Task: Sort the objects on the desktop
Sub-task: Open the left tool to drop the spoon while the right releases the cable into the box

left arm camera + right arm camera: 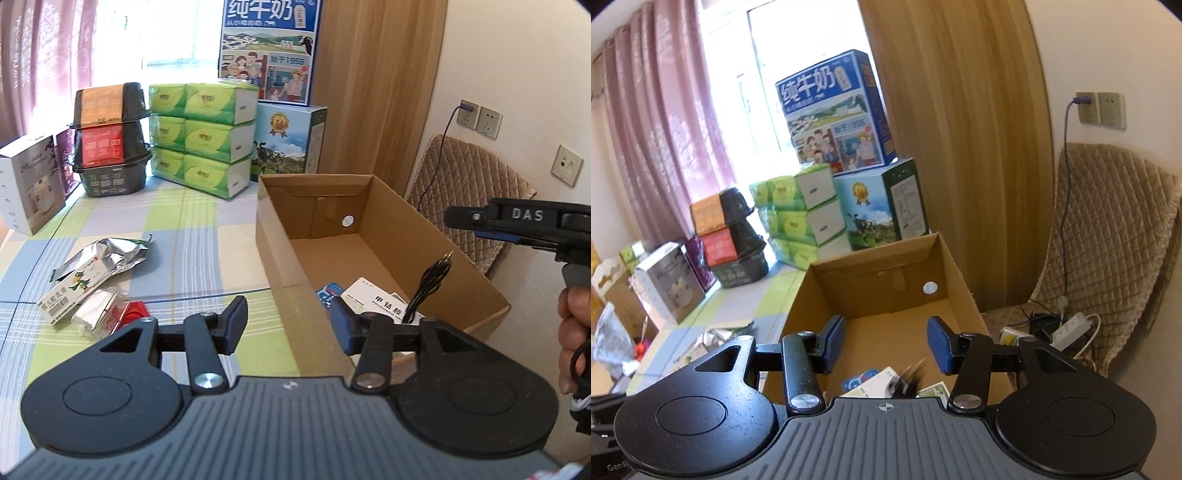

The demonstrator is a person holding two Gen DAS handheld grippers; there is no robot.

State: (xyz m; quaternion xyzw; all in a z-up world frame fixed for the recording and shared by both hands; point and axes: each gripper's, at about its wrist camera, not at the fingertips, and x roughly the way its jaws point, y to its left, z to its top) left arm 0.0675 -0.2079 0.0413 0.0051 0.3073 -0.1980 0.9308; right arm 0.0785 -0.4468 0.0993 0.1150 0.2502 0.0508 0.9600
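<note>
- An open cardboard box point(369, 236), centre-right in the left wrist view, serves as the collection point; a white medicine carton point(376, 299), a blue card point(327, 291) and a black cable point(428, 284) already lie inside.
- The right gripper point(885, 345) hovers over the box with its jaws wide and empty, suggesting a drop-off.
- The left gripper point(288, 325), also wide and empty, sits at the box's near corner.
- Unsorted foil packets point(110, 254) and a small green-printed box point(70, 295) wait on the desk point(184, 229), lower left.
</note>
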